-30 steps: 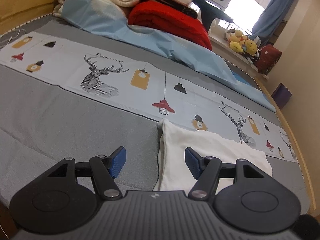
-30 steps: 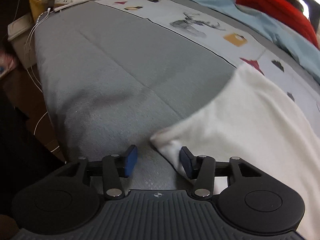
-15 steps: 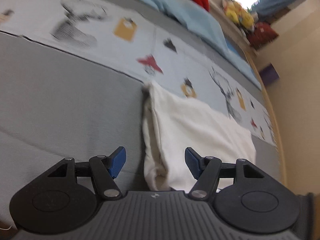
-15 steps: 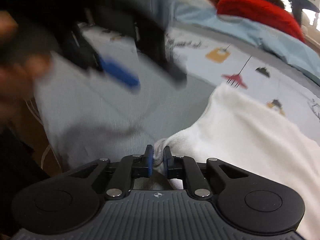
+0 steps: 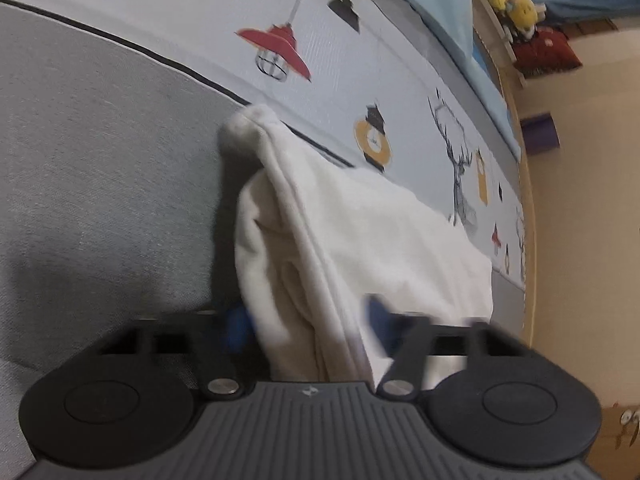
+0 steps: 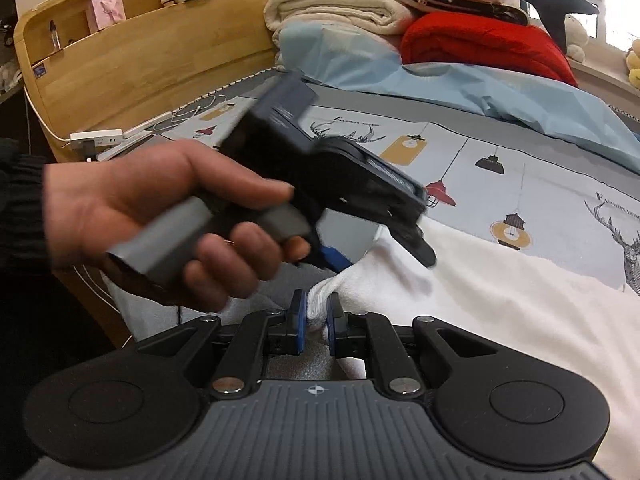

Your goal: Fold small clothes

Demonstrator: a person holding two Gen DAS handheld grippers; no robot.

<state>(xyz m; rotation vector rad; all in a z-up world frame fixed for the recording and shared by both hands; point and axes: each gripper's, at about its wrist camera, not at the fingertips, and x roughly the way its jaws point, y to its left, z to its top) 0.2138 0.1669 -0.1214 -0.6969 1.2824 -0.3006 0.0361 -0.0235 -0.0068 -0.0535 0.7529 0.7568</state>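
Note:
A white cloth point(image 5: 384, 236) lies on the grey bed, its left edge bunched into folds. My left gripper point(image 5: 306, 320) straddles that bunched edge with both blue pads beside the fabric; the pads are blurred and still apart. In the right wrist view the cloth point(image 6: 500, 304) spreads to the right. My right gripper point(image 6: 314, 322) is shut on the cloth's near corner. The left gripper point(image 6: 384, 252) shows there too, held in a hand just above the cloth's edge.
The bedspread point(image 5: 100, 184) is grey with a pale printed band of lamps and deer point(image 5: 288, 52). A light blue sheet point(image 6: 460, 84), red blanket point(image 6: 484, 44) and folded cream blankets point(image 6: 340, 8) pile at the back. A wooden headboard point(image 6: 132, 64) and power strip point(image 6: 96, 136) stand left.
My left gripper has dropped down onto the cloth's bunched left edge and its pads have come closer. My right gripper stays shut on the corner and has lifted it slightly.

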